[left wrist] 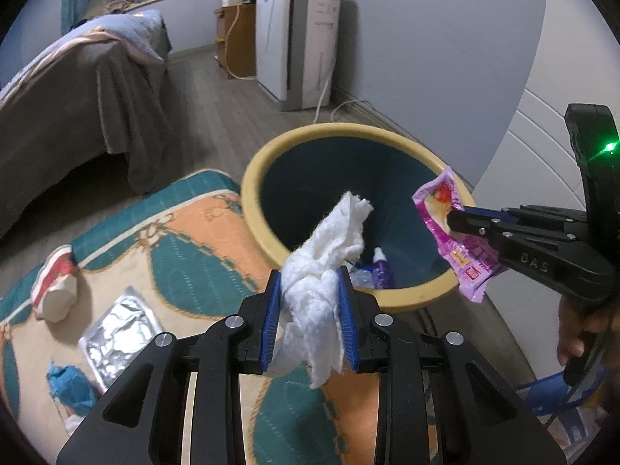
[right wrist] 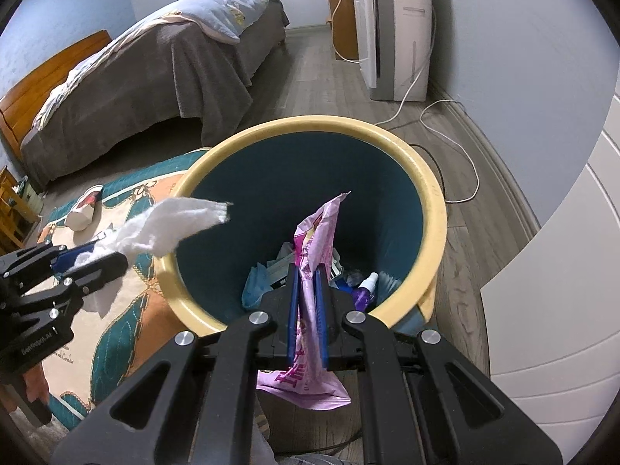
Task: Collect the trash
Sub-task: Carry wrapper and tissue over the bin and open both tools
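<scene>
A round bin with a yellow rim (left wrist: 407, 294) (right wrist: 438, 209) and dark teal inside stands on the floor and holds several bits of trash. My left gripper (left wrist: 312, 277) (right wrist: 99, 257) is shut on a crumpled white tissue (left wrist: 329, 240) (right wrist: 174, 224), whose loose end reaches over the bin's near-left rim. My right gripper (right wrist: 308, 275) (left wrist: 451, 221) is shut on a pink snack wrapper (right wrist: 316, 240) (left wrist: 461, 240), held above the bin's opening at its right side.
On the patterned rug (left wrist: 182, 232) (right wrist: 116, 333) lie a red-and-white wrapper (left wrist: 54, 286) (right wrist: 83, 207), a silver foil packet (left wrist: 116, 333) and a blue crumpled piece (left wrist: 71, 387). A bed (left wrist: 89, 89) stands to the left, a white appliance (left wrist: 294, 38) with cables by the wall.
</scene>
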A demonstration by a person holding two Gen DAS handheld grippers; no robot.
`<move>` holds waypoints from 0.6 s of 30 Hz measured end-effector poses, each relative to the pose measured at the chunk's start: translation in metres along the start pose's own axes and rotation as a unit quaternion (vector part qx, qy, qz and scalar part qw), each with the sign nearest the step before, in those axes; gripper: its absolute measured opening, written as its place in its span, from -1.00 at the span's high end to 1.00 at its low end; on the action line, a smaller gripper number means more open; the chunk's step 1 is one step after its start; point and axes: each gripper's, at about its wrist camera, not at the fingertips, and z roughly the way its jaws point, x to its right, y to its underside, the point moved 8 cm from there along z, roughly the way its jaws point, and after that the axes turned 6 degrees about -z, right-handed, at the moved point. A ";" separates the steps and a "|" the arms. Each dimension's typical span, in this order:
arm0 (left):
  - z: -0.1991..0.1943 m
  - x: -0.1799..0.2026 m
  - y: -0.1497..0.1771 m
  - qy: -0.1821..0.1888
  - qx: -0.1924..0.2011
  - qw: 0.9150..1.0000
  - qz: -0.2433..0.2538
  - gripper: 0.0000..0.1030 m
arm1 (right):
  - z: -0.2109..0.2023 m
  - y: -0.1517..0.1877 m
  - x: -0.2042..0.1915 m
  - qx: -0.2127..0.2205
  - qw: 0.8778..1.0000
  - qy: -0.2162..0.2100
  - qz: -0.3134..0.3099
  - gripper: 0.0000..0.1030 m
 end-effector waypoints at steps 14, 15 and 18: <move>0.021 0.021 -0.024 0.021 -0.024 0.999 0.021 0.43 | 0.008 -0.028 0.016 0.009 1.000 0.002 0.010 0.85; 0.022 0.021 -0.027 0.018 -0.023 0.999 0.025 0.43 | 0.010 -0.031 0.019 0.008 1.000 0.004 0.013 0.85; 0.024 0.024 -0.039 0.017 -0.012 0.999 0.026 0.43 | 0.016 -0.039 0.024 0.007 1.000 0.006 0.023 0.85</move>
